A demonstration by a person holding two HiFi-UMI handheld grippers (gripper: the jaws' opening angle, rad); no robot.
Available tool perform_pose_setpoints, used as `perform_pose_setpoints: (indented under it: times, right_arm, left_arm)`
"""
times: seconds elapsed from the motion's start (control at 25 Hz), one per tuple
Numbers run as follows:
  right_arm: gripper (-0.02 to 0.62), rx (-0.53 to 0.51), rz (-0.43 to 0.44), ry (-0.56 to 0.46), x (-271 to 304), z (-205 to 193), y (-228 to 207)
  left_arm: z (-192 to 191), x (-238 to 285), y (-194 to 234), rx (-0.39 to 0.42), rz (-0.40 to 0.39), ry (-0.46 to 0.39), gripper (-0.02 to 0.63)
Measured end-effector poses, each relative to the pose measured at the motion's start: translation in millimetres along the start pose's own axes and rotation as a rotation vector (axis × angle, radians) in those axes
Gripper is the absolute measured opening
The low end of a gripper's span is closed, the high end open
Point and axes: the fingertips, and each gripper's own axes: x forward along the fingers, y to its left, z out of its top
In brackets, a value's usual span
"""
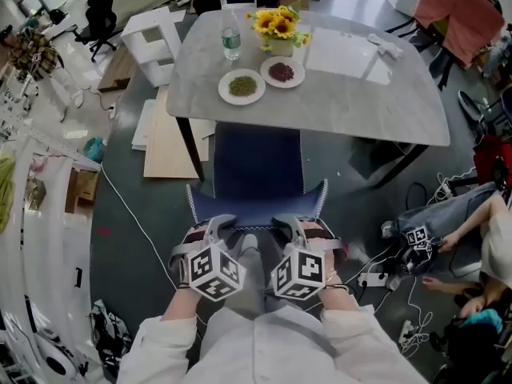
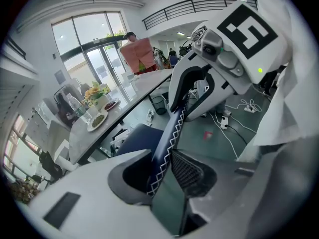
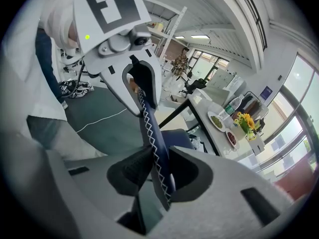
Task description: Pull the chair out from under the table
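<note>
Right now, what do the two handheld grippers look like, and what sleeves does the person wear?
Both the left gripper and right gripper are light grey plastic with dark textured pads, each carrying a cube of black-and-white square markers and a small green light. The sleeves are white.

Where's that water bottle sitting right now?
In the head view, the water bottle stands on the far left part of the table, just left of the sunflowers and beyond the plate of green food.

Arms forward, side by side; left gripper (image 1: pixel 219 226) and right gripper (image 1: pixel 288 226) angle down, jaws clamped on chair (image 1: pixel 256 174).
</note>
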Motion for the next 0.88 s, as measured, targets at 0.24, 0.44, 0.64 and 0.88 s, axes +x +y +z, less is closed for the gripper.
perform_pose_setpoints:
  times: [0.24,0.44,0.64,0.88]
  right_arm:
    - [0.095,-0.026,0.020,-0.017,-20,-5,19]
    - [0.095,-0.046,0.033,-0.034,-36,-10,38]
    - [0.094,-0.059,0.055,-0.044,-51,-13,61]
    - [0.092,-0.056,0.072,-0.059,-69,-18,88]
  left_arm:
    - [2,-14,-26,-0.008,0.017,-0.009,0.127]
    - [1,-25,-50,-0.030,0.038,-0.001,0.127]
    - [-4,-38,-74,-0.038,0.055,0.011,0.127]
    - [-8,-51,-103,-0.037,0.062,0.016,0.127]
